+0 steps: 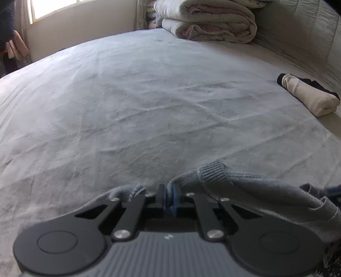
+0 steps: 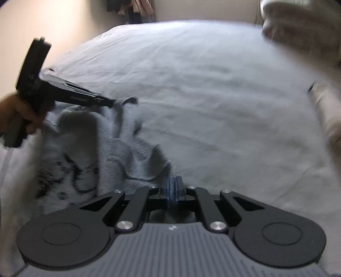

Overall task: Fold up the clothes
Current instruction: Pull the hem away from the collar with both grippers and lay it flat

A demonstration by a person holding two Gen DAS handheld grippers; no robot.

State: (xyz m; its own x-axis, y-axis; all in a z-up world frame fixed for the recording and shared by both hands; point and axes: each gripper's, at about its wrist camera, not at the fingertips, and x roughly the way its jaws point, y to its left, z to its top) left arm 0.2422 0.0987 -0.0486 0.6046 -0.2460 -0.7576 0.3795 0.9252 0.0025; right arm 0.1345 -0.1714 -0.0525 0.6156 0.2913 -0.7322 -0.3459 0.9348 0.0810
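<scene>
Through the left wrist camera, my left gripper is clenched on a pinch of the grey sweater, with a ribbed cuff bunched just right of the jaws. The sweater lies at the near edge of the bed; a folded beige garment sits well apart on the bed's far right, and stacked quilts rest at its far end.

Through the right wrist camera, blurred by motion, my right gripper is likewise clamped on the sweater's knit edge. The left gripper shows at the left, held in a hand, nipping the fabric's far side. The sweater is crumpled between the two, on the bed's near-left part.

I judge I've only got my grips. Next I'd lift and draw the two apart to spread the sweater flat on the bed's open middle before folding.
</scene>
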